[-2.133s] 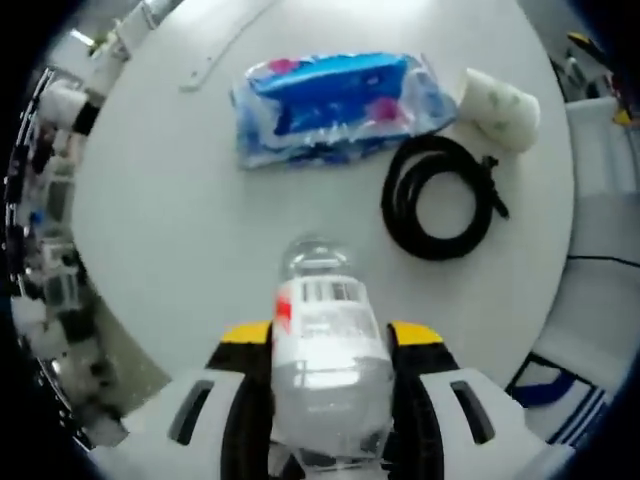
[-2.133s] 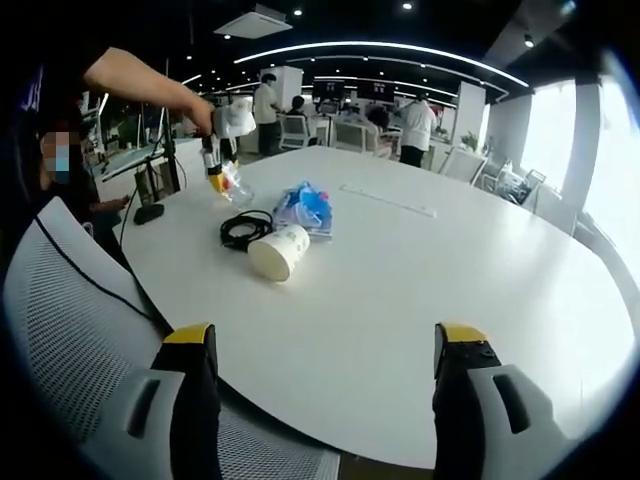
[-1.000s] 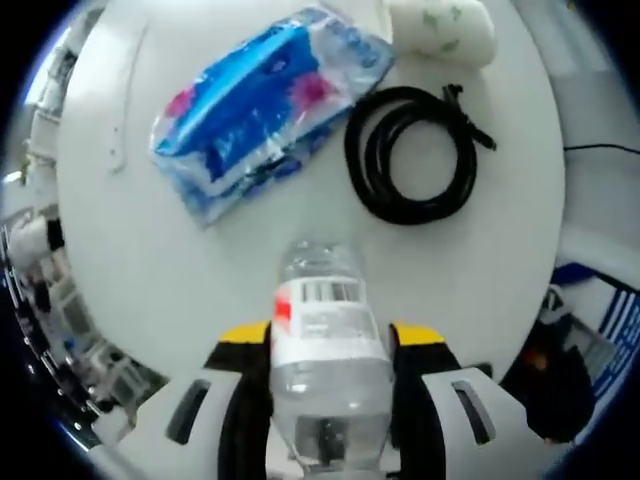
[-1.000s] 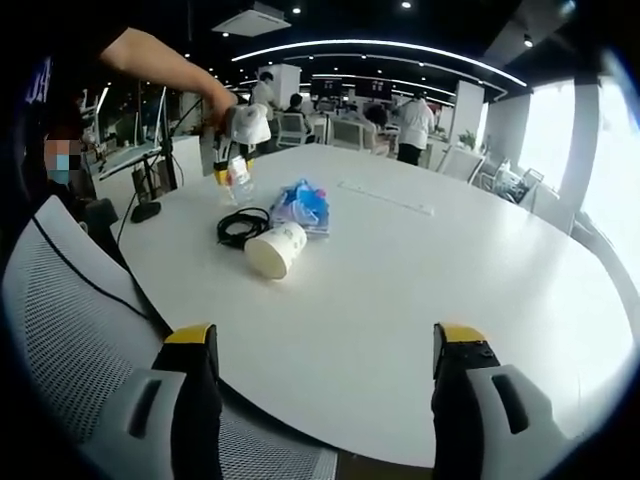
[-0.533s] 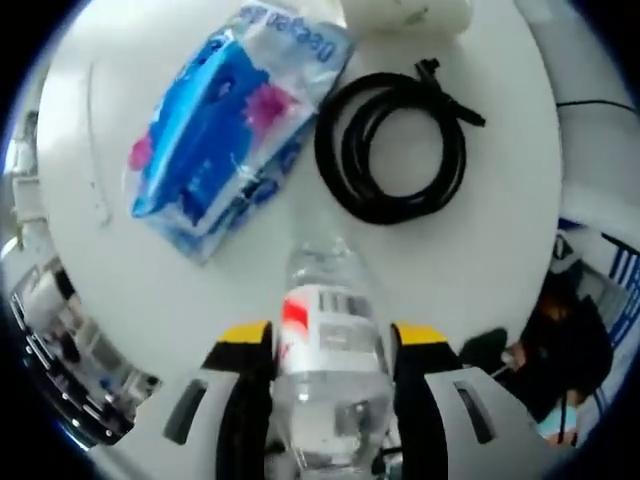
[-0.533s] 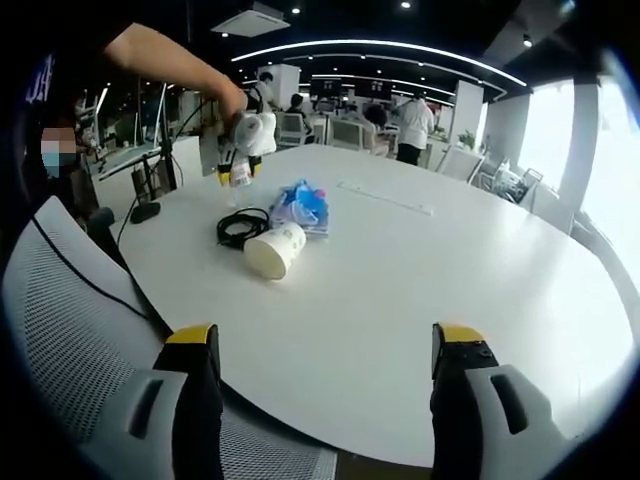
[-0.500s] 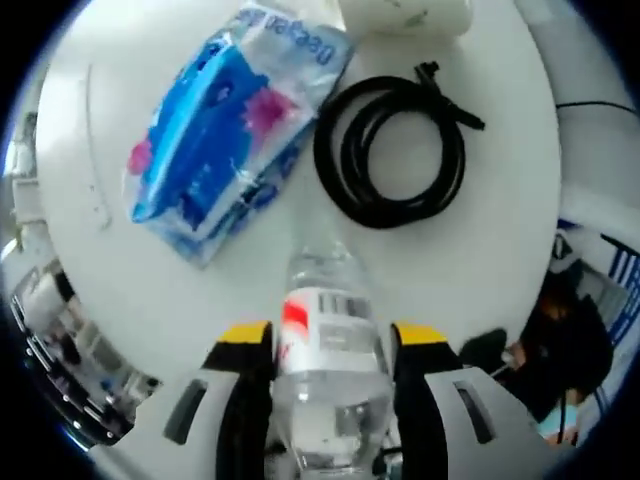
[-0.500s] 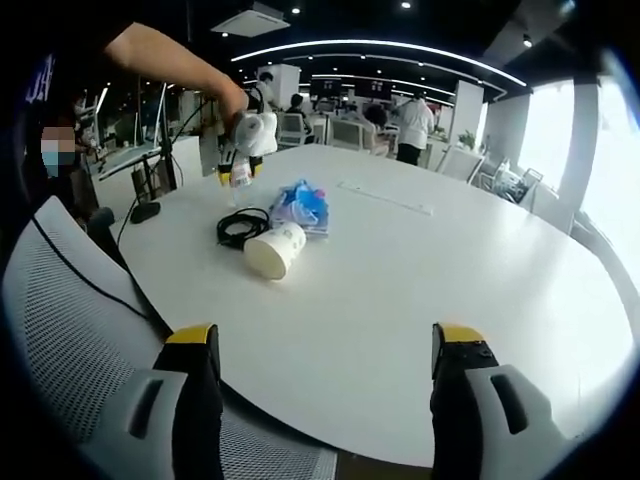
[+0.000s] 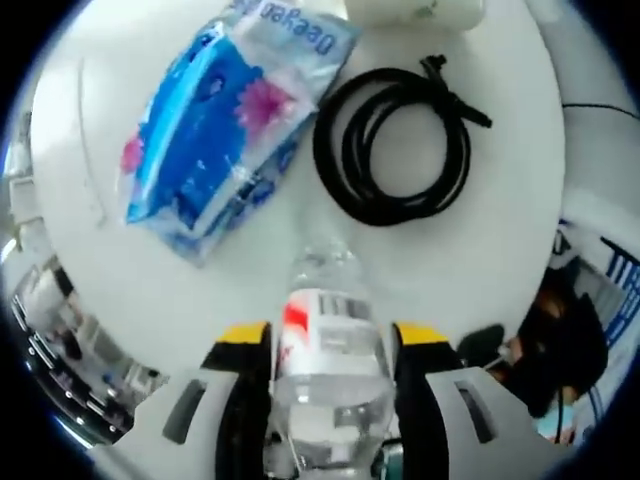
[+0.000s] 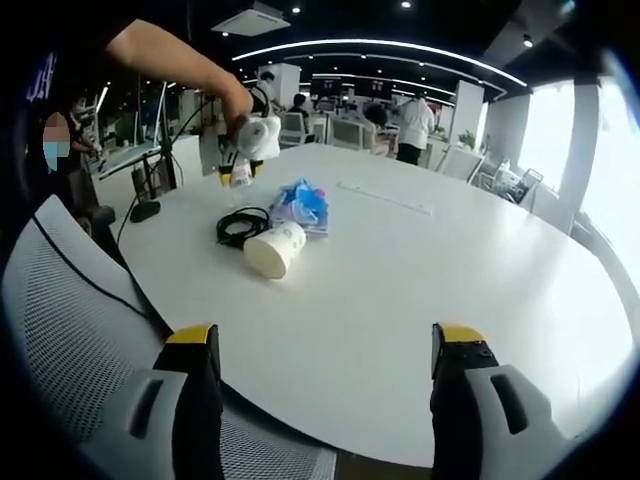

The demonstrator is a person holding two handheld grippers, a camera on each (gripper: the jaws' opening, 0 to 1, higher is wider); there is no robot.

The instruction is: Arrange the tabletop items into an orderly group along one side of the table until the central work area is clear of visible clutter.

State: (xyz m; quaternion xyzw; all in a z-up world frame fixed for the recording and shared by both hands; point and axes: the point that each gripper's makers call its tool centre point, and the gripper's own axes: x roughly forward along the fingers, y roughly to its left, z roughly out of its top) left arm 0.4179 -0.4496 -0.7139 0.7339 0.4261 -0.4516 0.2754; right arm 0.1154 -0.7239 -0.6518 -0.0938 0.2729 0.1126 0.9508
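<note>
A clear plastic bottle [image 9: 330, 350] with a red-and-white label is clamped between the left gripper [image 9: 330, 340] fingers; the right gripper [image 10: 325, 350] fingers are held wide apart, empty, over the white worktop [image 10: 420, 270].

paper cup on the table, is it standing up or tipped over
Tipped over. In the right gripper view the paper cup lies on its side on the table, its open mouth facing the camera, beside the coiled black cable.

The left gripper [image 9: 325, 345] sits at the bottom centre of its view, jaws clamped on a clear water bottle [image 9: 325, 340]. The right gripper [image 10: 320, 375] holds its jaws wide apart, apparently gripping nothing.
</note>
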